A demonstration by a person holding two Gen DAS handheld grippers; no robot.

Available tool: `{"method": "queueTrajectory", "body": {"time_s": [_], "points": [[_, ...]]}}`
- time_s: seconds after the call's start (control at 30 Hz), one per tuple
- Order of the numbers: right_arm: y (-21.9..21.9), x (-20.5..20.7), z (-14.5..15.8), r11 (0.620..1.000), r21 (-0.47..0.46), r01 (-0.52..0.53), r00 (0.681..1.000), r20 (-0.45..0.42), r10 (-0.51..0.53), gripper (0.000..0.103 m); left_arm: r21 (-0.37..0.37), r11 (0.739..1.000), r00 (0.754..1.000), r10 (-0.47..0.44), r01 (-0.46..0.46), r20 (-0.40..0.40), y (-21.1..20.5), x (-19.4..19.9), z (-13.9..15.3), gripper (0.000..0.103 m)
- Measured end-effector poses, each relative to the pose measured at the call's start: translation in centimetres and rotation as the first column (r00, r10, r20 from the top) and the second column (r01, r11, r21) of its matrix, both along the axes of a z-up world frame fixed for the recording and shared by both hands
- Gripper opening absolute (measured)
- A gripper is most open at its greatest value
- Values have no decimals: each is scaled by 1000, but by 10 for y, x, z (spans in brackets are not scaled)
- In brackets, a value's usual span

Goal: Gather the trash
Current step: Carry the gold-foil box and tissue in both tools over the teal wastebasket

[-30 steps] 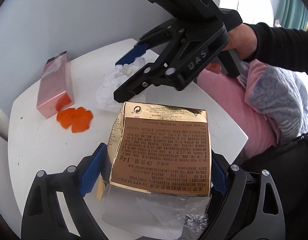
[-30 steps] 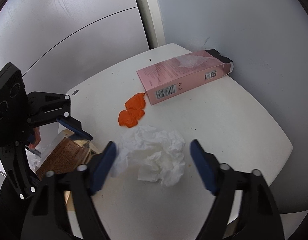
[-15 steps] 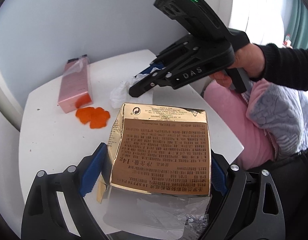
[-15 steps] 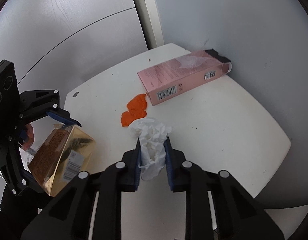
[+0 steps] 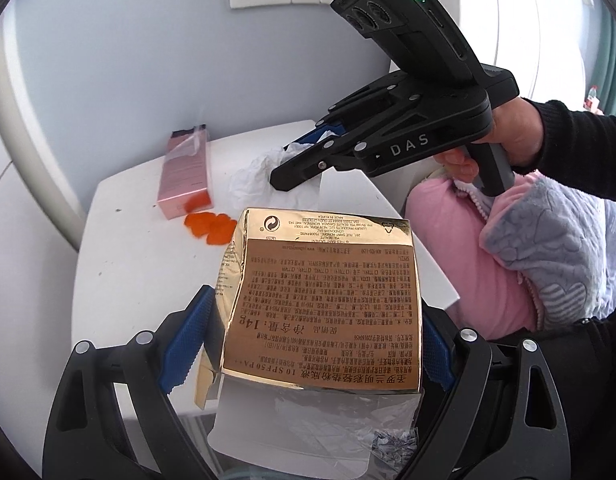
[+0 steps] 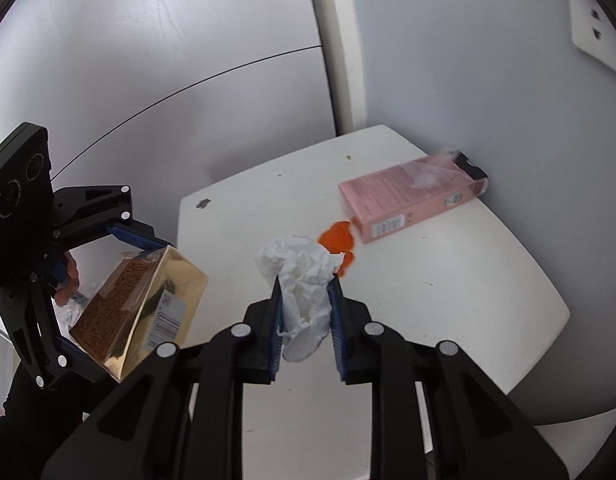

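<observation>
Left wrist view: left gripper [image 5: 308, 344] clamps the gold carton [image 5: 324, 304] at lower centre, long axis running up-frame; table [image 5: 119, 280] edge right. Right wrist view: right gripper [image 6: 305, 320] pinches the crumpled tissue [image 6: 301, 276] mid-frame; pink box [image 6: 412, 204] and orange peel [image 6: 338, 240] lie upper right, nearer this gripper.

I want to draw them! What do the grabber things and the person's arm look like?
Both the left gripper and the right gripper are black plastic with silver rivets and ridged blue finger pads. The right gripper says DAS, with a green light. The sleeve is black.
</observation>
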State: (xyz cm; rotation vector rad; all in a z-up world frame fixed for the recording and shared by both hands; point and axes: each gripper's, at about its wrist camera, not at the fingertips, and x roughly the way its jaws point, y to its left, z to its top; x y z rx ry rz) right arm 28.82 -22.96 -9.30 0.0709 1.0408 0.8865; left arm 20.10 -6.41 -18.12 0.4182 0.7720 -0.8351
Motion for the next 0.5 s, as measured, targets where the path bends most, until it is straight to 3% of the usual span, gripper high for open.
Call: {"method": "queueTrajectory", "body": {"time_s": [0.5], "points": [[88, -42, 47, 980, 69, -184, 981, 75, 179, 21, -1, 980, 980, 196, -197, 45, 92, -61, 22, 87]]}}
